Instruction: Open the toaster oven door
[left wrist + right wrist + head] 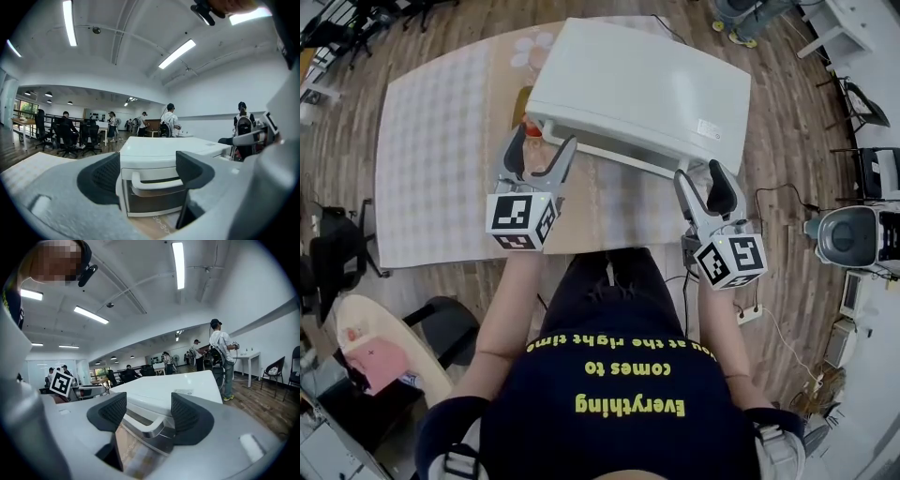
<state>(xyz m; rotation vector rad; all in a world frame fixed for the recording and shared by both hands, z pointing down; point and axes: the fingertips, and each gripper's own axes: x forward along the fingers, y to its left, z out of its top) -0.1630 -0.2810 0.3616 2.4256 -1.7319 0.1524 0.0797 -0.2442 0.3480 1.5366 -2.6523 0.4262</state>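
Note:
A white toaster oven (642, 89) stands on the table, its door shut and facing me. My left gripper (544, 141) hovers at the oven's front left corner, open, with nothing between its fingers. In the left gripper view the oven (164, 150) and its white bar handle (157, 182) show a short way beyond the left gripper (147, 176). My right gripper (698, 178) is at the oven's front right corner. In the right gripper view the handle's right end (150, 425) lies between the jaws of the right gripper (149, 411), which stand open and clear of it.
The table (441, 141) carries a pale patterned cloth. A small orange-red thing (530, 127) sits by the oven's left side. Office chairs (337, 244), a power strip (748, 314) with cables and a grey appliance (848, 234) stand on the wooden floor. People stand in the room behind.

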